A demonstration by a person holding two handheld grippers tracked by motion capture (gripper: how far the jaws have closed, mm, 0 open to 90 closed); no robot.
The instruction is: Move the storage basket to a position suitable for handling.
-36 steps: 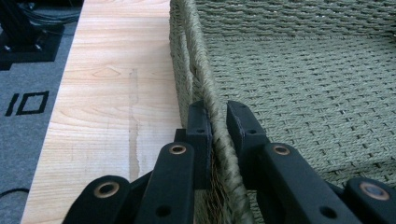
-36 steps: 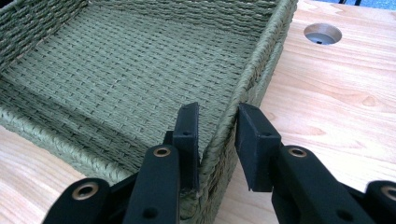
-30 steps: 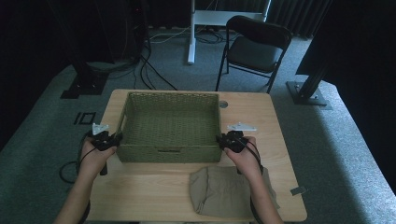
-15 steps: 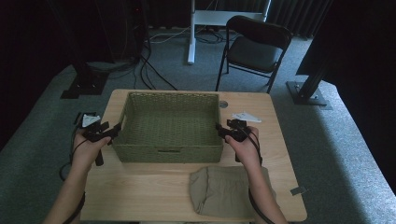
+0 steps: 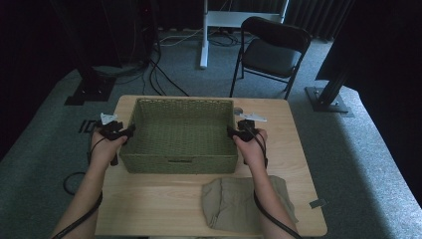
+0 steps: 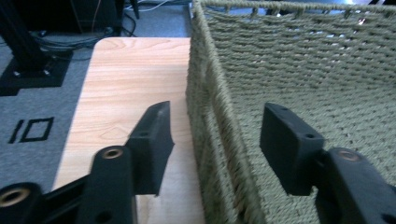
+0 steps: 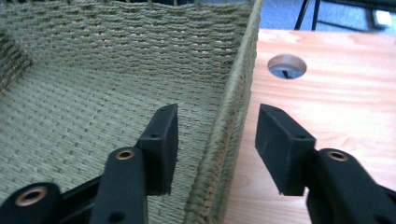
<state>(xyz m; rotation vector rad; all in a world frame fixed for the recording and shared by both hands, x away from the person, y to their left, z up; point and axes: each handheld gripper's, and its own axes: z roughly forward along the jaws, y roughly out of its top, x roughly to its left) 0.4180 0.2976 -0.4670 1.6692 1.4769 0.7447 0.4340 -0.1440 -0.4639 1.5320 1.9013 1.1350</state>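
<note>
Two tongs sit at the woven basket (image 5: 179, 134) in the high view, the left tongs (image 5: 130, 132) at its left wall and the right tongs (image 5: 232, 132) at its right wall. The basket stands toward the far edge of the counter (image 5: 164, 199), between both hands, and a folded khaki cloth (image 5: 234, 201) lies near the counter's near right corner. We judge this to be the gripping step: both walls are straddled, neither is clamped yet.

From the left gripper view, the left tongs (image 6: 215, 144) stand apart with the basket's wall (image 6: 205, 140) rising between the jaws, one jaw outside over the wood, one inside; the jaws have just been closing a little, and the pads are not yet pressing.

From the right gripper view, the right tongs (image 7: 217, 147) likewise stand apart astride the rim (image 7: 233, 116), having just closed slightly, with a gap on both sides. A round cable hole (image 7: 286, 66) shows in the counter beyond.

Next, we think, both must squeeze evenly before any lift or slide.

Around us: pale wood, grey carpet, a folding chair (image 5: 271, 50), dark curtains.
</note>
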